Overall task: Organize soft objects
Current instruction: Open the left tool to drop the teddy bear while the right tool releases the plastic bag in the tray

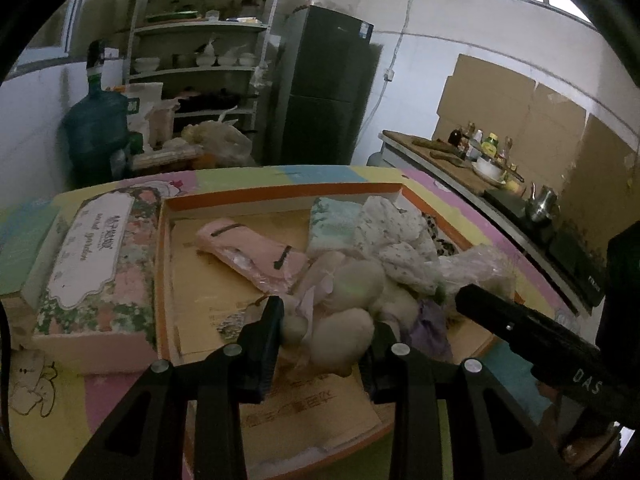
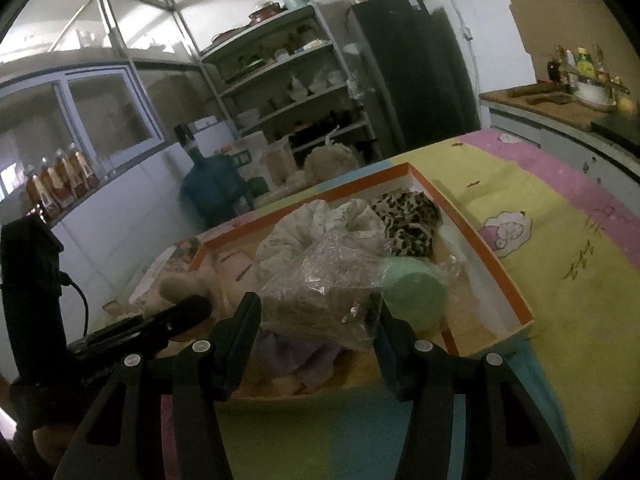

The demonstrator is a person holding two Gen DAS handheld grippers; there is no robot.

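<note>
The box (image 1: 280, 196) sits on the table (image 2: 560, 280), soft things heaped at its near right. Left gripper (image 1: 326, 334) is clamped narrow on the plush (image 1: 348, 312), dead ahead, its long axis running away from the jaws. Right gripper (image 2: 316, 320) holds the bag (image 2: 320, 280) at middling width.

The left hand-held gripper (image 1: 326, 320) tilts downward, its two black fingers (image 1: 266, 340) closed partway on a cream plush toy (image 1: 352, 320). The right hand-held gripper (image 2: 316, 320), also angled down, clasps a clear plastic bag (image 2: 320, 280) between wider-set fingers, just right of the left
</note>
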